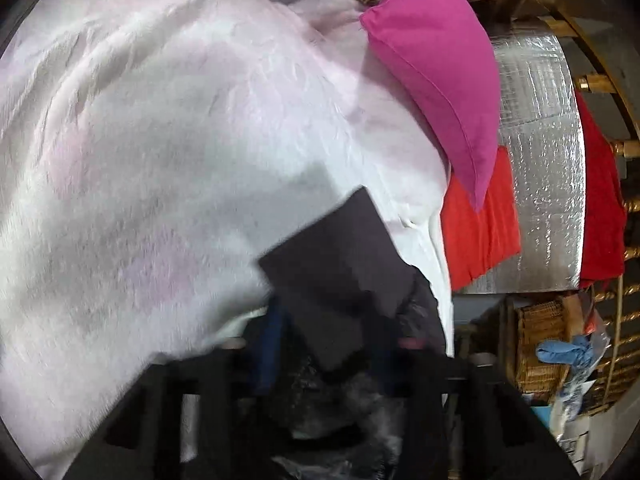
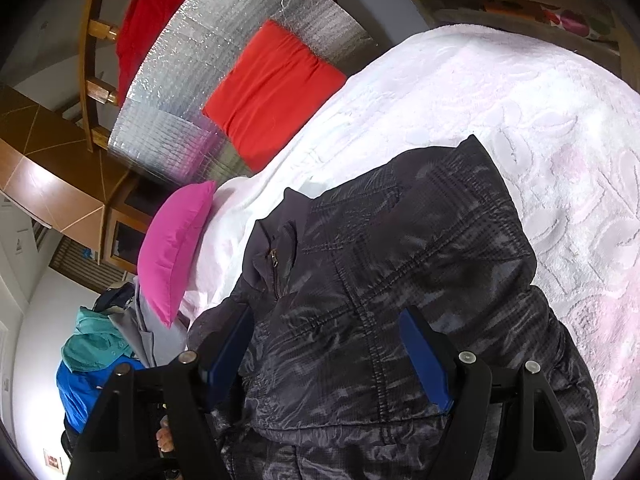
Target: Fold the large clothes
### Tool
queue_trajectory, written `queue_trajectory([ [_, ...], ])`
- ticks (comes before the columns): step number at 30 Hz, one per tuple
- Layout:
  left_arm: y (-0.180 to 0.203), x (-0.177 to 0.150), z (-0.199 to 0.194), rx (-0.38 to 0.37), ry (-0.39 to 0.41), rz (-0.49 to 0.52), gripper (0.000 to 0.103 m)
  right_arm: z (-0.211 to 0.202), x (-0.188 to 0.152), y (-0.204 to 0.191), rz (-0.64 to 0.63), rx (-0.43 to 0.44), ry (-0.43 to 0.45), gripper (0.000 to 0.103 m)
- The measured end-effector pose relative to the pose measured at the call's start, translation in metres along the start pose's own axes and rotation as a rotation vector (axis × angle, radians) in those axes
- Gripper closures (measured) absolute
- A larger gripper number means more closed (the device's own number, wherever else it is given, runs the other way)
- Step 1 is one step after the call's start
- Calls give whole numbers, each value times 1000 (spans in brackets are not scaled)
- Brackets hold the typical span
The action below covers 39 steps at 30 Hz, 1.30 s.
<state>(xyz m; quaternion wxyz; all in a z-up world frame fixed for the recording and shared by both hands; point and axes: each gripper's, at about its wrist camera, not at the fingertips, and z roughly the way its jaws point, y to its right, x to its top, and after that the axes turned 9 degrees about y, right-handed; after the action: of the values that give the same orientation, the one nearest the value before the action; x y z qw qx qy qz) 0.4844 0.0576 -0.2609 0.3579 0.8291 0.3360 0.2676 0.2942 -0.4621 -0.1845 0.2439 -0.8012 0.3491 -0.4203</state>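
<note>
**Dark jacket on a pale fleece bed, one gripper spread above it**

Nearest in the right wrist view, the right gripper hangs with its blue-padded fingers spread wide apart over the dark grey quilted jacket, clamping nothing. The jacket lies crumpled on a white-pink embossed fleece blanket that covers the bed.

In the left wrist view the left gripper is blurred and half buried in dark cloth; whether it is clamped or spread I cannot tell.

At the blanket's left edge rests a magenta cushion, and farther off an orange-red folded cloth lies on a silver foil-quilted surface. Beyond that a dark red garment hangs by a turned wooden frame. Low at left sits a teal and blue heap of clothes.
</note>
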Motion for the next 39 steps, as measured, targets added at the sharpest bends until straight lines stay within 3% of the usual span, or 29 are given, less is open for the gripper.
queue_trajectory([
  [2,11,2,-9,3,22,45,93,0,1,1,4,-2,3,25],
  [7,64,-4,-38,-49,49,225,95,-3,4,4,18,0,13,25],
  [11,120,-35,-50,-103,-1,376,95,-9,6,8,31,6,18,25],
  [14,170,-76,-50,-145,-41,512,95,-15,9,13,40,8,31,25],
  [19,227,-161,-62,-241,-163,700,95,-21,16,22,71,8,36,25],
  [24,255,-226,-50,-279,-313,812,94,-29,23,32,100,12,51,25],
  [25,256,-235,-48,-266,-338,829,93,-29,24,34,105,14,53,25],
  [27,252,-246,-37,-218,-407,841,76,-30,26,38,120,20,48,25],
  [29,245,-244,-36,-205,-415,843,63,-27,27,42,142,45,25,25],
  [34,204,-194,-50,-166,-322,786,57,-11,26,60,244,100,-60,25],
  [39,143,-135,-54,-31,-184,708,57,4,23,82,352,130,-108,25],
])
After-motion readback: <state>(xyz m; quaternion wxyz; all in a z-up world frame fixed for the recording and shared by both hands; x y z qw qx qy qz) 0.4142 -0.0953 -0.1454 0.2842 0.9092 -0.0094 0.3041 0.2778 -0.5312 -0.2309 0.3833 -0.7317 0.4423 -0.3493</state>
